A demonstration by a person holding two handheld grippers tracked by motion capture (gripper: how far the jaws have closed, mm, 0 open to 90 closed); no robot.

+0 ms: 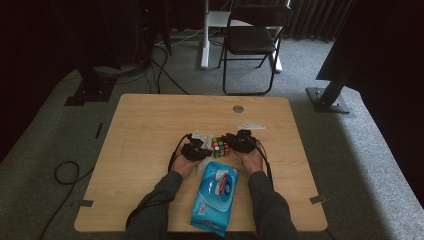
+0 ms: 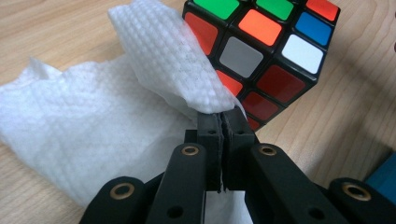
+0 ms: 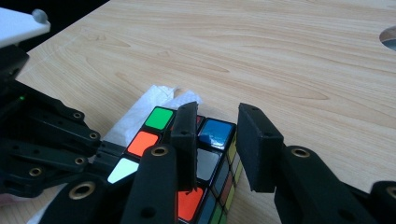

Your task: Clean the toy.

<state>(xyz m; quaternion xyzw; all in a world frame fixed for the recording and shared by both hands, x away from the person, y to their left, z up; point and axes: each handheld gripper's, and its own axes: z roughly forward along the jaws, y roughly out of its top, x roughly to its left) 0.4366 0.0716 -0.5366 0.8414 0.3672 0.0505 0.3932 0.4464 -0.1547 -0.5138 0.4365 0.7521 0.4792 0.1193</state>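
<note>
1. My left gripper (image 2: 220, 122) has its jaws pressed together, pinching a fold of the white wipe (image 2: 93, 126); the pinched fold lies against the near left side of the cube (image 2: 261, 51).
2. My right gripper (image 3: 224, 140) is clamped on the cube: one jaw lies across its top face and the other stands past its right edge. From above I see this gripper (image 1: 243, 141) touching the cube's right side.
3. The cube (image 1: 220, 147) sits on the table between my two grippers, a little right of the middle and nearer the near edge than the far one. Its stickers are mixed: green, orange, red, blue, white.
4. The wipe spreads out flat on the table to the left of the cube and partly beneath my left gripper (image 1: 196, 150).
5. Just near of the cube, between the person's forearms, lies a blue pack of wipes (image 1: 215, 197), reaching the near edge of the table (image 1: 150, 125).
6. Far on the table, right of centre, is a round grey hole cover (image 1: 238, 108).
7. Beyond the table stands a black folding chair (image 1: 252, 40) on grey carpet.
</note>
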